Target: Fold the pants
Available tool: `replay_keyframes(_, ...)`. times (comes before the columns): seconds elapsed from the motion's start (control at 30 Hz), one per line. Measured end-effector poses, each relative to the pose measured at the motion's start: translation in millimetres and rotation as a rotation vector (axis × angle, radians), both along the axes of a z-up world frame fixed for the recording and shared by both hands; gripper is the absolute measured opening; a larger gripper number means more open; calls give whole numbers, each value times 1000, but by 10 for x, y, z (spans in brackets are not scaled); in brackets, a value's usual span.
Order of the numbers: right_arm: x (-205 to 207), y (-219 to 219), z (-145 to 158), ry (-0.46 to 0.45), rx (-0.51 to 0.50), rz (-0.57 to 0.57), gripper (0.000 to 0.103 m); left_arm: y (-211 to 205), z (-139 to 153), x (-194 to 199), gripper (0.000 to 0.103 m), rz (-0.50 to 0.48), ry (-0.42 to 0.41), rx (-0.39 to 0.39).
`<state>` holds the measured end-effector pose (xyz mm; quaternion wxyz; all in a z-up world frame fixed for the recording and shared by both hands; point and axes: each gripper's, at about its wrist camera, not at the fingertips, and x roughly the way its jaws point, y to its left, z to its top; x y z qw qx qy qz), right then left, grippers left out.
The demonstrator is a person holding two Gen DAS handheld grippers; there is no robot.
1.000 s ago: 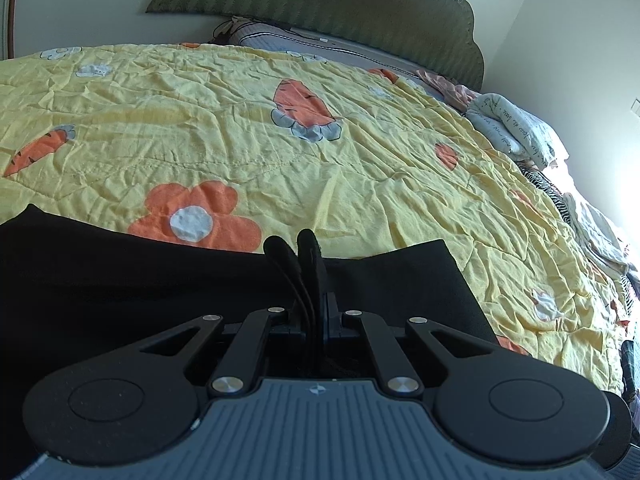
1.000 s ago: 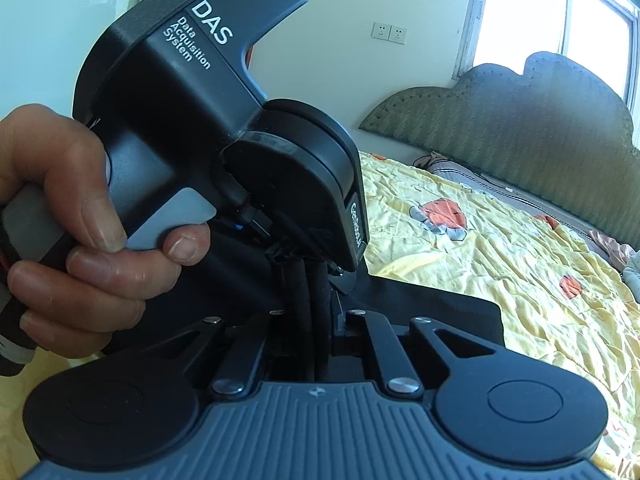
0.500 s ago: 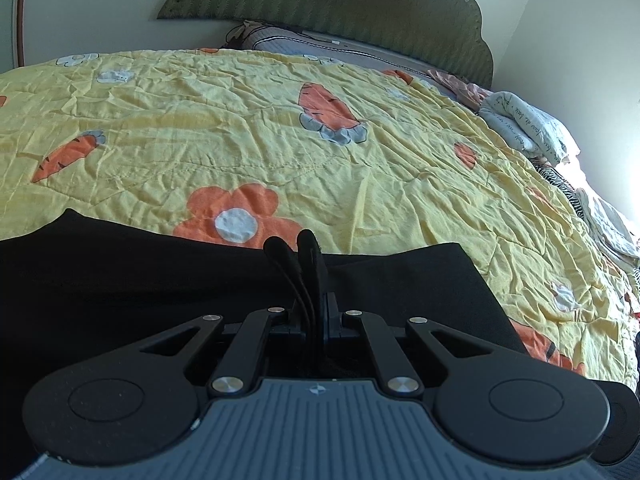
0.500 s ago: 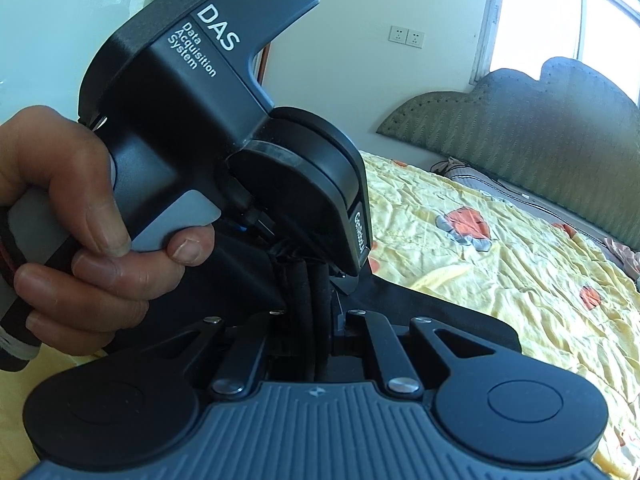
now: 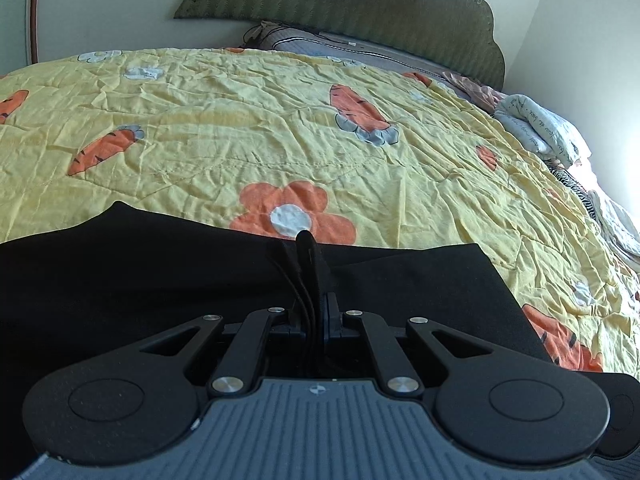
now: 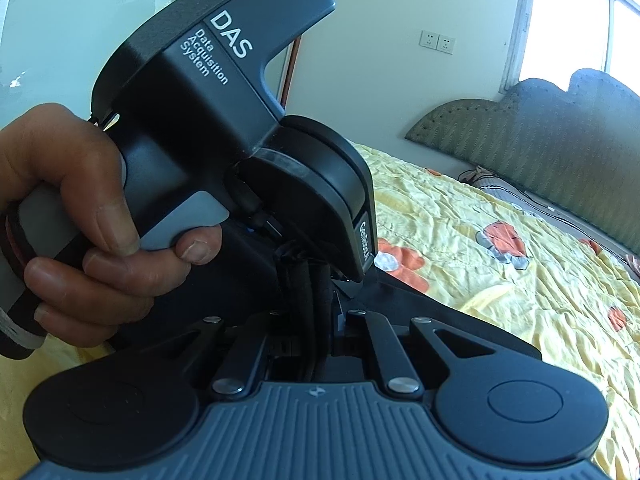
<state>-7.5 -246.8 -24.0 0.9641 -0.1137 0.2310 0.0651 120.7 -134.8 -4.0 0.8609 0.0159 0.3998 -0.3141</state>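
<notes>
Here: black pants [image 5: 168,280] spread flat on the yellow quilt [image 5: 248,148], at its near edge, just below the orange flower print [image 5: 292,216]. Left tool [image 5: 306,258] clenched on a pinched-up fold of the pants, fingertips right at the flower's lower petals; cloth layers visible between the pads. Right tool [image 6: 314,280] also clenched, fingers pressed together over the same black cloth [image 6: 440,320]; couldn't tell for sure whether fabric sat between them, tips hidden behind the left tool's body [image 6: 224,92]. Left hand [image 6: 76,216] wrapped round that grey handle, trigger squeezed, directly ahead of the right tool. Green headboard [image 5: 360,12] at the quilt's far end, bundled bedding [image 5: 540,128] off its right side.
</notes>
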Motion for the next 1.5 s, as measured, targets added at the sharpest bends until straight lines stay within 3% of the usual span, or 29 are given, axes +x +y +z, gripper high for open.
replay_keyframes(0.47, 199, -190, -28, 6, -9, 26, 8, 160, -10, 71, 7, 19, 9, -5)
replay_keyframes(1.5, 218, -53, 56, 41, -46, 71, 8, 369, -78, 147, 7, 39, 21, -21)
